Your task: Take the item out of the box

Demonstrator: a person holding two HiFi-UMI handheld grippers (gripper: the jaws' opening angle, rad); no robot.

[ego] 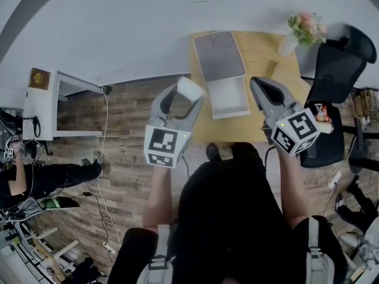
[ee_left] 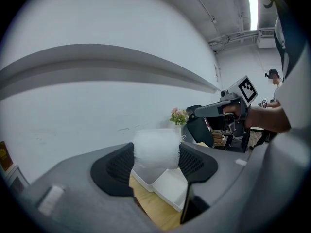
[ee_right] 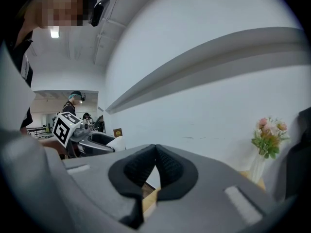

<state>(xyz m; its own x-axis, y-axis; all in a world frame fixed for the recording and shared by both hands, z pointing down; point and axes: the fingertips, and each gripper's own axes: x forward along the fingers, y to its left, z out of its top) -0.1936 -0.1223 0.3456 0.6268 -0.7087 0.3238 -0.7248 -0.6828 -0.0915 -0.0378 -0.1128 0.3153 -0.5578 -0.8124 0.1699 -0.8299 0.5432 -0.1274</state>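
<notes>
My left gripper (ego: pixel 185 99) is shut on a white, soft-looking block (ego: pixel 192 86), held above the floor just left of the table. In the left gripper view the block (ee_left: pixel 156 148) sits squeezed between both black pads (ee_left: pixel 192 161), above the open white box (ee_left: pixel 167 186). The box (ego: pixel 228 96) lies on the wooden table (ego: pixel 260 52) with its grey lid (ego: pixel 219 55) folded back; its tray looks bare. My right gripper (ego: pixel 256 83) hovers over the table to the right of the box, jaws shut with nothing between them; its tips meet (ee_right: pixel 155 147) in the right gripper view.
A vase of pink flowers (ego: pixel 305 28) stands at the table's far right corner. A black office chair (ego: pixel 337 70) is right of the table. A white cabinet (ego: pixel 47 105) stands at the left on the wood floor. People are at the left edge.
</notes>
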